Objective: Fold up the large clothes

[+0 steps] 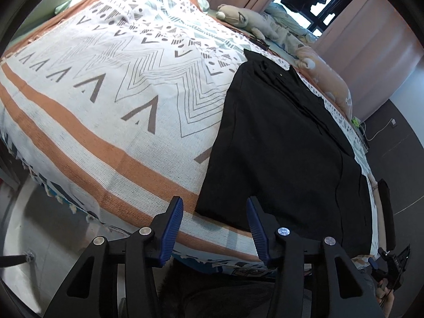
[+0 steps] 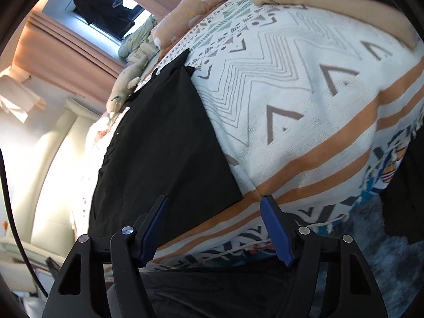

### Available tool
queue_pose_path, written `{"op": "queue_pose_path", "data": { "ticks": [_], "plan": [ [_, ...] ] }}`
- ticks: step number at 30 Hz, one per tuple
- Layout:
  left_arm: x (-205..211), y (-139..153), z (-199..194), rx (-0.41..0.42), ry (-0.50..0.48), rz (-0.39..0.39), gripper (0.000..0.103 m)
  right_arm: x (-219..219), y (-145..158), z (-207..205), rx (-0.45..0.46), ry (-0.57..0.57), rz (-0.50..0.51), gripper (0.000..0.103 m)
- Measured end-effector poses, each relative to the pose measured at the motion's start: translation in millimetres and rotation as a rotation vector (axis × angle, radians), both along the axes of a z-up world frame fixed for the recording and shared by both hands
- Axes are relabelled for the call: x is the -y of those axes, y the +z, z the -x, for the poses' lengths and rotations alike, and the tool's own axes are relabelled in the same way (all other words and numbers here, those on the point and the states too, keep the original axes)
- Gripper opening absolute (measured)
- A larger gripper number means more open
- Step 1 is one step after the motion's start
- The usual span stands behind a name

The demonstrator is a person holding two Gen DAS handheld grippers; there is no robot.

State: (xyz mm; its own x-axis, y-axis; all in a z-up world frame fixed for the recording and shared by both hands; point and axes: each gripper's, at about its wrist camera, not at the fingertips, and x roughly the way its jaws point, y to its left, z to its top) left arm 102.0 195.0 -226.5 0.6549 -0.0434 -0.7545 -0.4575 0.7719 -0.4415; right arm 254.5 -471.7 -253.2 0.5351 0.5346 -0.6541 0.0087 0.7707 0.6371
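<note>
Black garment [image 1: 286, 143] spread flat on the bed [image 1: 87, 137], over a patterned blanket [image 1: 132, 79] with orange stripes; long axis running away from both sets of fingers toward the plush toys [image 1: 243, 18] and the curtained window [image 1: 312, 8] at the far end.

Left gripper [image 1: 214, 228]: part-way apart, nothing between the blue pads, tips hovering just short of the garment's near edge. Near left corner of the cloth sitting just ahead of the gap and slightly toward the right-hand finger [image 1: 258, 230] (that finger already overlapping the black hem in view).

Right gripper [image 2: 214, 229]: a wider gap, also empty. Near right corner of the garment lying just ahead, inside the gap toward the left-hand finger [image 2: 152, 228], with striped blanket ahead of the other finger.

Judged from this layout: each gripper paired with its own near corner, both about equally close, neither yet touching cloth. Next move likely a pinch on the two near corners, then a carry along the long axis toward the far end. Risk worth noting: catching blanket together with the thin hem.
</note>
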Motion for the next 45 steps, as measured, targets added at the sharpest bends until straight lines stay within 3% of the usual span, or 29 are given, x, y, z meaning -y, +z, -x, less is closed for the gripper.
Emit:
{"op": "queue_pose_path", "data": {
  "ticks": [9, 11, 13, 15, 18, 22, 29, 35, 45],
  "plan": [
    [-3.7, -6.1, -6.4, -0.005, 0.008, 0.016, 0.046, -13.8, -15.3, -23.7, 0.018, 0.004, -0.016, 0.066],
    [-3.7, -6.9, -9.1, 0.001, 0.009, 0.034, 0.038, -15.0, -13.7, -26.9, 0.020, 0.009, -0.013, 0.065],
    [-3.0, -9.1, -12.0, 0.007, -0.008, 0.077, 0.029, -16.1, -13.7, -28.5, 0.020, 0.031, -0.060, 0.035],
    [-1.0, -7.5, -12.7, 0.019, -0.019, 0.089, 0.022, -16.5, -14.2, -29.4, 0.022, 0.056, -0.117, 0.021],
    [2.2, 2.7, -8.3, 0.050, -0.022, 0.067, 0.021, -17.0, -4.9, -25.6, 0.066, 0.072, -0.147, 0.021],
    [3.8, 15.6, -4.1, 0.134, -0.047, 0.102, 0.021, -17.6, 8.0, -19.8, 0.127, 0.083, -0.179, 0.021],
    [1.5, 3.9, -19.3, 0.065, -0.055, 0.157, 0.028, -16.3, -17.2, -27.2, 0.026, 0.055, -0.176, 0.025],
    [-9.3, -16.0, -24.7, 0.062, -0.025, 0.272, 0.028, -22.2, -29.4, -35.2, -0.001, 0.057, -0.196, 0.026],
    [-11.4, -15.9, -51.4, 0.091, -0.028, 0.251, 0.028, -40.4, -38.3, -59.8, 0.010, 0.069, -0.240, 0.026]
  ]
}}
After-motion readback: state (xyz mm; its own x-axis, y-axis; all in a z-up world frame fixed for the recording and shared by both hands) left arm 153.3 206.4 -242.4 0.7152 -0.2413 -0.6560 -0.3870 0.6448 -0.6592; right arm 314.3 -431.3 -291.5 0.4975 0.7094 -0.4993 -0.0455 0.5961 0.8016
